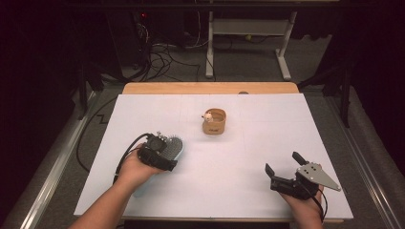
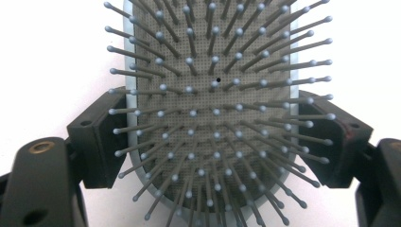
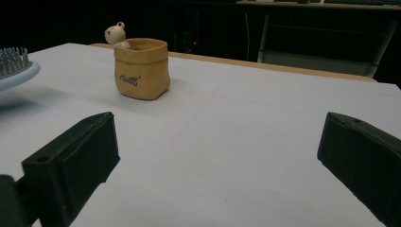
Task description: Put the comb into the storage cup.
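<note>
A pale blue hairbrush [image 2: 213,94] with grey ball-tipped bristles lies bristles-up between the jaws of my left gripper [image 2: 215,123]. Both pads press on the sides of its head. In the high view that gripper [image 1: 171,151] holds the hairbrush [image 1: 175,145] at the left of the white table, and the brush's edge [image 3: 14,68] shows at the far left of the right gripper view. My right gripper [image 1: 282,161] rests near the front right, its jaws wide open with nothing between them [image 3: 217,156].
A tan sack-shaped cup [image 1: 214,122] with a small bear figure on its rim stands in the middle of the white table top [image 1: 267,124], also seen as the cup [image 3: 141,68] ahead of the right gripper. Desk legs and cables lie on the floor beyond the table.
</note>
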